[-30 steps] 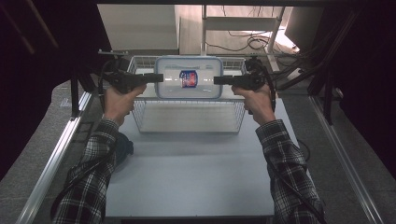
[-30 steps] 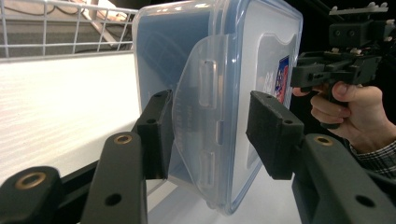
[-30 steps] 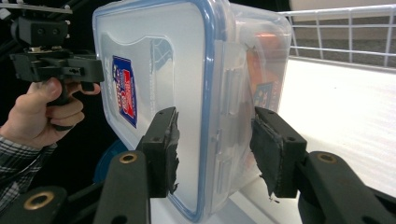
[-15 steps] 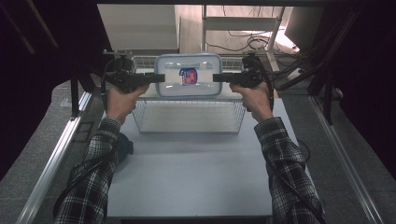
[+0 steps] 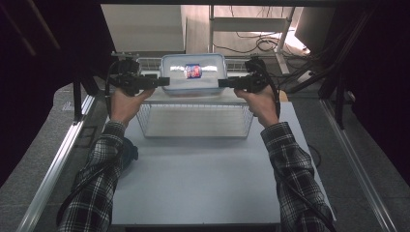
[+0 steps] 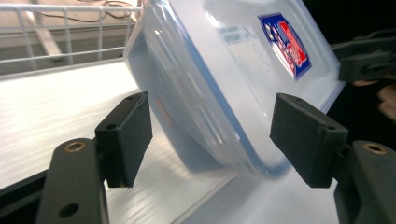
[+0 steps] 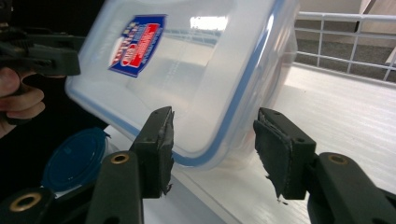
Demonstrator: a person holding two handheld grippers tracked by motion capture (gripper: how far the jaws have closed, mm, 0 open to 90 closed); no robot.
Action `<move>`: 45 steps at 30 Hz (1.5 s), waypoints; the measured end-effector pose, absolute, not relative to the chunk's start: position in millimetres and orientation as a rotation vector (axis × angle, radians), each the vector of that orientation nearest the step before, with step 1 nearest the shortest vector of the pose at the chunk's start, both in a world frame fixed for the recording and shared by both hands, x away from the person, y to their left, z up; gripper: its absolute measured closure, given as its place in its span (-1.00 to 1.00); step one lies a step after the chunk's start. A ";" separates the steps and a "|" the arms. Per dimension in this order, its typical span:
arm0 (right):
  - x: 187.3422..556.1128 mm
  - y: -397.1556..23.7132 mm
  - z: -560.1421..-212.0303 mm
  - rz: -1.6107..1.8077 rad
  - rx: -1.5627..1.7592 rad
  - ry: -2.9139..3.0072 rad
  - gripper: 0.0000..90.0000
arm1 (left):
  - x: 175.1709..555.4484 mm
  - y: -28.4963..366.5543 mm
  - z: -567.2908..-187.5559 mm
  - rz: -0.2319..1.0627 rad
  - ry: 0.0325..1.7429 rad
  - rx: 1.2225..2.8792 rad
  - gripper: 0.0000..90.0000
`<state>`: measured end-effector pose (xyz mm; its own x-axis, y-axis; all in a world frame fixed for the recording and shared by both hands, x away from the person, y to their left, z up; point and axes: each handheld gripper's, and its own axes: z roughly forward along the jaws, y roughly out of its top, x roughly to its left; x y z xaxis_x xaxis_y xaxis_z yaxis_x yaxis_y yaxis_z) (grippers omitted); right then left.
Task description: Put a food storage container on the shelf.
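Container perched on basket edge, grip slackening on both sides

Left gripper (image 6: 210, 140) jaws have just been opening and stand clear of the clear plastic lidded container with blue seal and red-blue label (image 5: 193, 72); right gripper (image 7: 212, 149) jaws also flank its end, apparently without pressing. The container leans tilted on the white shelf board (image 6: 56, 112) above the white wire basket (image 5: 193, 121). Risk: unsupported, it may slide or tip off.

Looks like a lab/test rig, not a home: white worktable (image 5: 203, 179) w/ metal rails (image 5: 58, 164), dark curtains around, loose cables (image 5: 251, 46) on floor behind.
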<state>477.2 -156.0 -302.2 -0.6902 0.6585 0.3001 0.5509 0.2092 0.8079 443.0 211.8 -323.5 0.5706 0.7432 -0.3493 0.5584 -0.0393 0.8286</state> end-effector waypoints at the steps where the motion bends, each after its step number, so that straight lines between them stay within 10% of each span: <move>1: 477.0 -156.2 -301.8 1.500 1.185 2.347 0.07 | 442.7 210.7 -324.1 0.209 1.081 1.715 -0.35; 10: 472.9 -151.3 -295.3 1.460 1.168 2.296 0.12 | 440.5 207.6 -320.2 0.248 1.093 1.682 0.04; 28: 468.8 -149.2 -294.1 1.438 1.148 2.285 0.08 | 428.8 203.8 -318.0 0.308 1.055 1.668 -0.01; 45: 431.1 -158.5 -305.2 1.454 0.953 2.251 -0.76 | 379.9 201.0 -328.9 0.352 0.928 1.786 -0.49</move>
